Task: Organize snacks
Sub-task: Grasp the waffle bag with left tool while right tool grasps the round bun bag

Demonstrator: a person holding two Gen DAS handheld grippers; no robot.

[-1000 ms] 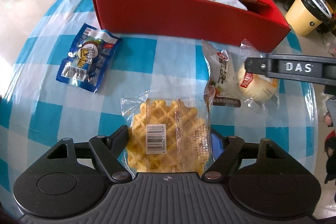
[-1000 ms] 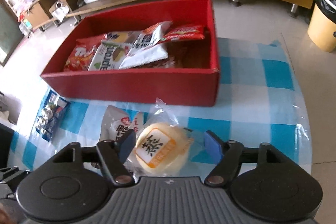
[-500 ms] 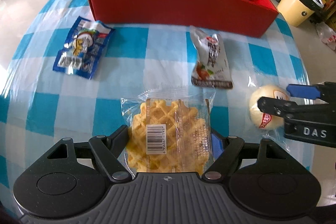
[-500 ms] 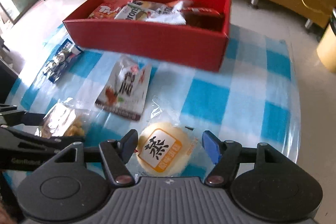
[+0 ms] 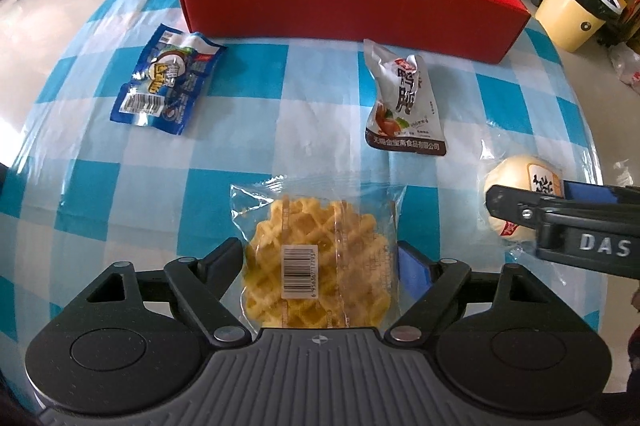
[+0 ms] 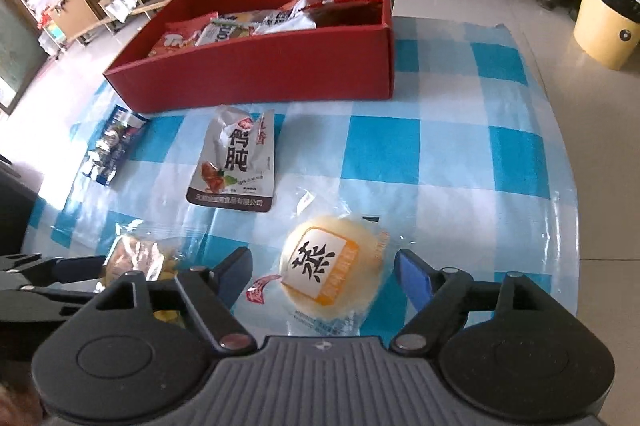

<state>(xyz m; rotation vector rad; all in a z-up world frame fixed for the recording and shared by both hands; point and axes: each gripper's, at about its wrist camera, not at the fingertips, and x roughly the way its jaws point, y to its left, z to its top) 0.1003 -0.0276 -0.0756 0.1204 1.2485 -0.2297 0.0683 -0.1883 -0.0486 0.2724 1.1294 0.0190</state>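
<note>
Fingers of both grippers have just spread, loosely straddling the waffle pack (image 5: 320,258) and bun (image 6: 332,262); slippery wrappers may slide away on closing.

Cloth (image 6: 448,154) right of pouch (image 6: 234,162) bare (box (image 6: 256,74) blocks behind).

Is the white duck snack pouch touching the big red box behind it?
Apart. In the right wrist view a strip of checked cloth shows between the pouch top and the red box wall.

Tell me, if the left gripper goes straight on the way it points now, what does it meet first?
Probably the wrapped waffle, which lies between the open left gripper fingers, then the checked tablecloth under it.
</note>
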